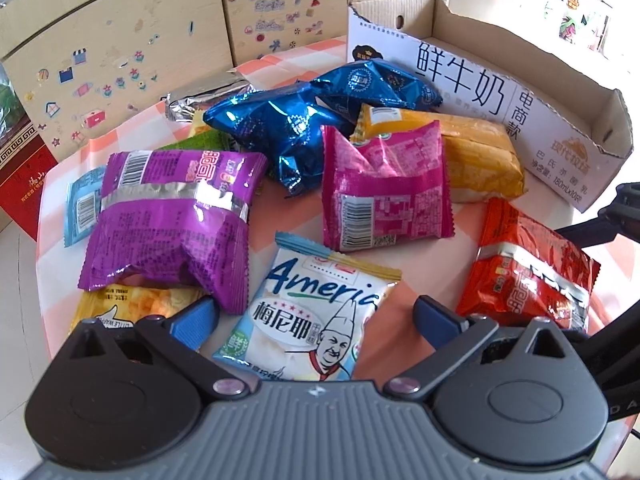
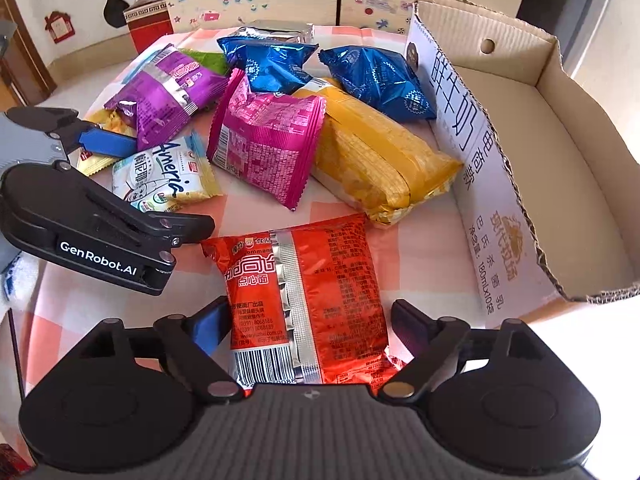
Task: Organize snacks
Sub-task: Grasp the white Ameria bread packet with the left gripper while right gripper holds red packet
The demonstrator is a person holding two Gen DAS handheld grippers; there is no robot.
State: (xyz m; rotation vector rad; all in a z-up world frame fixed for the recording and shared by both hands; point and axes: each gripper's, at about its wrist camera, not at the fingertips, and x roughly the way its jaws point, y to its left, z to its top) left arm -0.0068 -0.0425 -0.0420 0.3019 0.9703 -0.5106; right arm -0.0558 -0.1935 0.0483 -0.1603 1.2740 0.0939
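Several snack packets lie on a checkered tablecloth [image 1: 304, 236]. My left gripper [image 1: 316, 316] is open, its blue fingers either side of a white "America" packet [image 1: 316, 320], which also shows in the right wrist view [image 2: 168, 176]. My right gripper [image 2: 310, 324] is open, its fingers either side of a red noodle packet [image 2: 308, 292], also in the left wrist view [image 1: 528, 272]. A purple packet [image 1: 176, 220], a pink packet [image 1: 384, 188], a yellow packet [image 1: 476, 156] and two blue foil packets [image 1: 280, 128] lie beyond. An open, empty cardboard box [image 2: 520, 128] stands at the right.
A silver packet [image 1: 208, 96] lies at the far edge of the table. A stickered cabinet [image 1: 120, 52] stands behind, with a red box [image 1: 24, 184] on the floor at the left. The left gripper body [image 2: 92, 228] shows in the right wrist view.
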